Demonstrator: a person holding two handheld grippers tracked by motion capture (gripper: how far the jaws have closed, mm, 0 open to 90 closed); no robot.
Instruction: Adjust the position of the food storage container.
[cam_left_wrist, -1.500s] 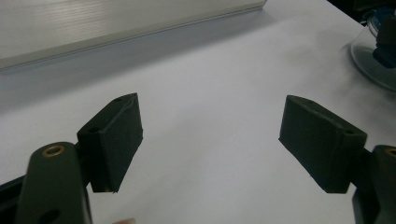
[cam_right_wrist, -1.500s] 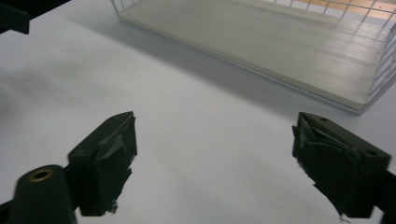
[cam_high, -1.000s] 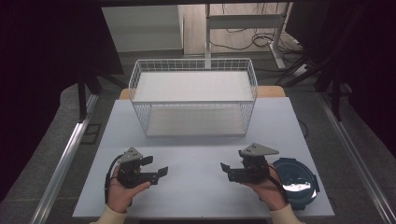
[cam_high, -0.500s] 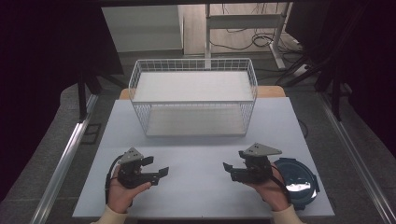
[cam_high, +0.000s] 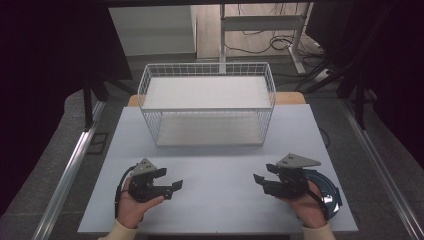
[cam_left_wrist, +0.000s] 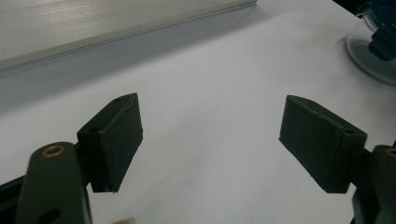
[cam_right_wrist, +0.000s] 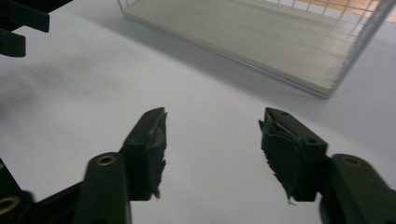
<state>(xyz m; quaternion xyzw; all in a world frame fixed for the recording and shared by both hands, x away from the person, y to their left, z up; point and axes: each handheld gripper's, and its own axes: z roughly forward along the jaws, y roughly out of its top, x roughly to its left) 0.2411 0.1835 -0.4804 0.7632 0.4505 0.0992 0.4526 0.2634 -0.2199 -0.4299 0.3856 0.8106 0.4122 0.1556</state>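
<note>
A person's hands hold both grippers low over the pale tabletop (cam_high: 215, 165), near its front edge. My left gripper (cam_high: 170, 179) is open with nothing between its jaws; in the left gripper view (cam_left_wrist: 210, 140) there is bare table between them. My right gripper (cam_high: 263, 174) is also open and empty, and its own view (cam_right_wrist: 212, 149) shows table between the jaws. The two grippers point towards each other across a wide gap. A white wire basket (cam_high: 207, 107) with a pale floor panel stands at the back centre of the table.
A round glass dish with a blue lid (cam_high: 327, 192) sits just right of the right hand, near the table's front right corner; it is also at the top right of the left gripper view (cam_left_wrist: 373, 46). The basket's near corner (cam_right_wrist: 261, 42) lies ahead of the right gripper.
The right gripper has shifted a little to the right, closer to the blue-lidded dish. The left gripper has hardly moved. Both stay open.
</note>
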